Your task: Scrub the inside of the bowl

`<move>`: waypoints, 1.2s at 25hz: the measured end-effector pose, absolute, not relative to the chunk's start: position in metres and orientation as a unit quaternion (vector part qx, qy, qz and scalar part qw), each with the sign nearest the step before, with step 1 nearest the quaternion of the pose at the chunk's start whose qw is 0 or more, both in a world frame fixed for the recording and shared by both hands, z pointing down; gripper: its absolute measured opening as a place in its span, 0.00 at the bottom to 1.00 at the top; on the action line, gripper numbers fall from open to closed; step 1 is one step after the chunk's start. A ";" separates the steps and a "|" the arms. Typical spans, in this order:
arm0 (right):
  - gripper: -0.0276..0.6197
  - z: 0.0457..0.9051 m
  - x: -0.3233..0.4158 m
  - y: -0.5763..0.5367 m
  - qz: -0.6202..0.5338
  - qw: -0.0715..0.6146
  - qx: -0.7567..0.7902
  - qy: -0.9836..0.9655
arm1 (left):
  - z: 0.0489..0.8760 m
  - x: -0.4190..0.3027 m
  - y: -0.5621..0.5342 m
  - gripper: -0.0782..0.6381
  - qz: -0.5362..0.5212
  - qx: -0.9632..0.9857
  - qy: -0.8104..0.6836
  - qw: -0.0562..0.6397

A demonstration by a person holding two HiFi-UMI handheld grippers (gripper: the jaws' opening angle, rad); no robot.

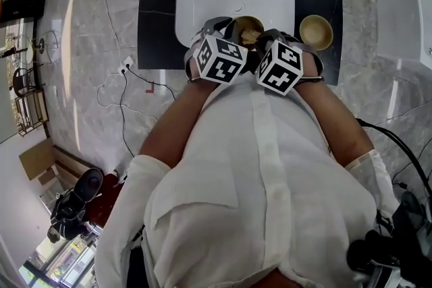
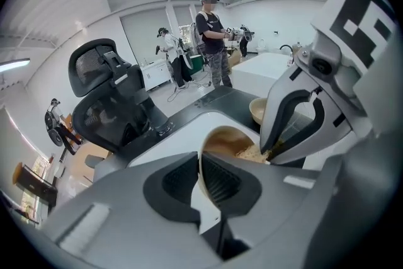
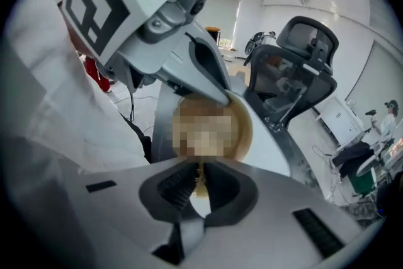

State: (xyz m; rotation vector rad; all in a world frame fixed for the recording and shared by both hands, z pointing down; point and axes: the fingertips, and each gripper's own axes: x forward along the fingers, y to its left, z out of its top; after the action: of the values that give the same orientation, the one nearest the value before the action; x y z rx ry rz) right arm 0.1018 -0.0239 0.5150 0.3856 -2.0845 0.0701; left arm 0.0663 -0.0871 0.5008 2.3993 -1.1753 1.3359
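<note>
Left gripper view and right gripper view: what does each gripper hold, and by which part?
The left gripper clamps the brown bowl by its near rim. The right gripper pinches a tan scrub pad by one edge.

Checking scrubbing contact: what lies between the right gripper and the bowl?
A tan scrub pad, pinched by the right gripper inside the bowl; the left gripper view shows it.
</note>
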 end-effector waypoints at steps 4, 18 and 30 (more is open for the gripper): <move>0.08 0.513 0.092 -0.018 0.074 0.454 0.138 -0.877 | 0.499 0.062 -0.090 0.14 0.435 0.804 -0.397 0.087; 0.08 0.460 0.054 -0.052 0.194 0.294 0.163 -0.921 | 0.490 0.019 -0.115 0.13 0.370 0.815 -0.416 0.159; 0.08 0.389 0.068 -0.112 0.177 0.136 0.257 -0.940 | 0.474 -0.058 -0.136 0.13 0.203 0.849 -0.362 0.326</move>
State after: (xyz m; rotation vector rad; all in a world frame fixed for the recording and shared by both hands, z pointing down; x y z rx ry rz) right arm 0.0685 -0.1122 0.3888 0.7449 -2.7219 0.5135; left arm -0.0581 -0.1355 0.4736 2.2253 -0.9485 0.5323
